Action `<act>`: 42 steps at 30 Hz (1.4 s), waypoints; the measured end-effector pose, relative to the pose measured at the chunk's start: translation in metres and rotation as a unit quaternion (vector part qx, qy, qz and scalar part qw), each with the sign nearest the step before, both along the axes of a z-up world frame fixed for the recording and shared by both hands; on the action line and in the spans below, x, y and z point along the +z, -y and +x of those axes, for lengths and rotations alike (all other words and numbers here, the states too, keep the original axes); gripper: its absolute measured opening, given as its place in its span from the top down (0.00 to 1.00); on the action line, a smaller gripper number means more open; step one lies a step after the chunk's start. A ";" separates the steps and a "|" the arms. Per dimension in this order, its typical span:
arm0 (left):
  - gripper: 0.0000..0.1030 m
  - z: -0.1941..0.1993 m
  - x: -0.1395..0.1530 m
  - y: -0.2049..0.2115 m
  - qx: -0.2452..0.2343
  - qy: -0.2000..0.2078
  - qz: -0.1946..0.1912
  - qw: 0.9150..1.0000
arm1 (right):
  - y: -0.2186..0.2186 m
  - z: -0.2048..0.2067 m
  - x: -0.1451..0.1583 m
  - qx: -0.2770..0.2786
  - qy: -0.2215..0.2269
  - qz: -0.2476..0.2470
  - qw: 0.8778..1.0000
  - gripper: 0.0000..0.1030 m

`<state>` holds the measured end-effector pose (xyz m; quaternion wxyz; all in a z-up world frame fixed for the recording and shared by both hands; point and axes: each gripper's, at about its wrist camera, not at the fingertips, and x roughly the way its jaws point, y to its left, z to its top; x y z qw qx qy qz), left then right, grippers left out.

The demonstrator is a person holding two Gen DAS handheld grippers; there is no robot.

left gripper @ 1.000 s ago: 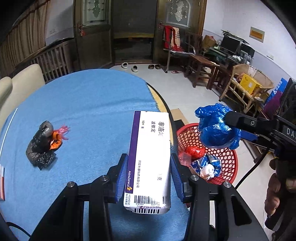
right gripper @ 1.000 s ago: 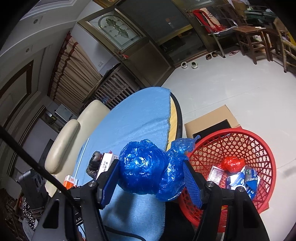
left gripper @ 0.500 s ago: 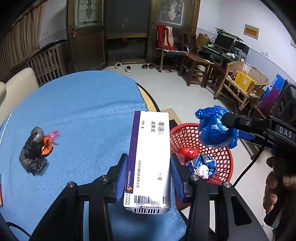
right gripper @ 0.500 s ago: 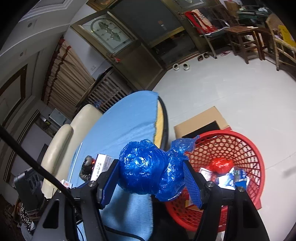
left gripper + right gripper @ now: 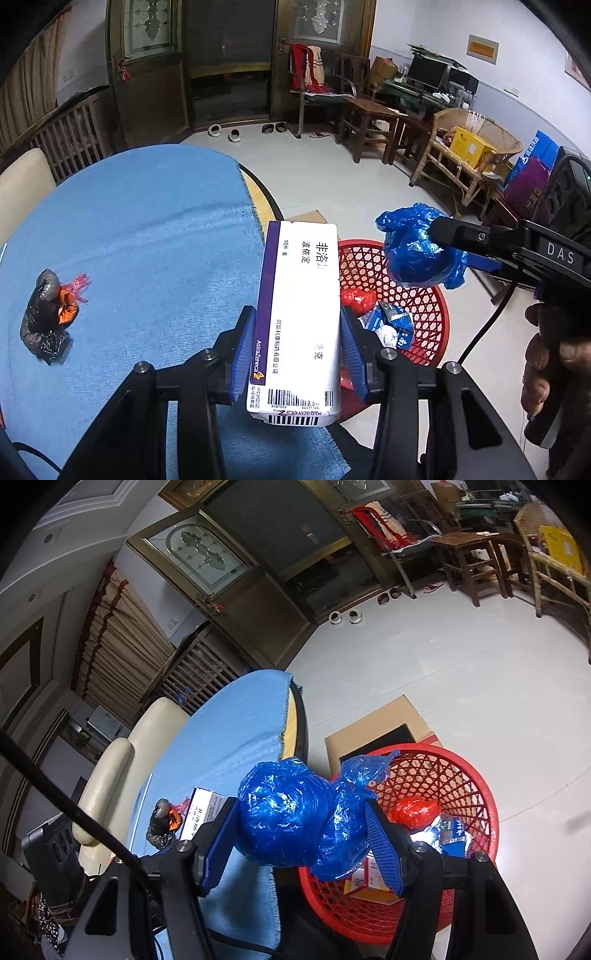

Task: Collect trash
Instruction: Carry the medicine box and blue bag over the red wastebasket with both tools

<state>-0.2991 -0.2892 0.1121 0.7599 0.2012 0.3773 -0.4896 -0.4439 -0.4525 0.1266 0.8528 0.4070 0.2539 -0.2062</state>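
Left gripper [image 5: 298,354] pinches medicine box [image 5: 299,317]; right gripper [image 5: 301,834] pinches blue bag [image 5: 295,819], seemingly above basket [image 5: 461,775]

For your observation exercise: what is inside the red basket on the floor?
Red basket: a red wad, blue-and-white wrappers, an orange-edged carton. The held blue bag covers its near side.

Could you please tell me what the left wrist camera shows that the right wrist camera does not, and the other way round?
Only the left wrist view shows the left tool clamped on the white medicine box, and the person's hand holding the right tool. Only the right wrist view shows the right tool head on, with both fingers pressing the blue bag, plus the cardboard box lying on the floor behind the basket. Both show the red basket with trash inside, the blue tablecloth, and the black bag left on it.
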 end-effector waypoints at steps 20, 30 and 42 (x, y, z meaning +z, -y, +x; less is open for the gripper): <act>0.55 -0.018 -0.012 0.022 -0.034 -0.004 0.021 0.999 | 0.029 -0.031 -0.019 -0.045 -0.018 0.011 0.999 0.32; 0.55 -0.031 -0.018 0.039 -0.052 -0.003 0.035 0.998 | 0.039 -0.039 -0.032 -0.055 -0.026 0.026 0.998 0.32; 0.55 -0.037 -0.024 0.052 -0.065 -0.002 0.047 0.997 | 0.048 -0.043 -0.046 -0.053 -0.037 0.039 0.997 0.32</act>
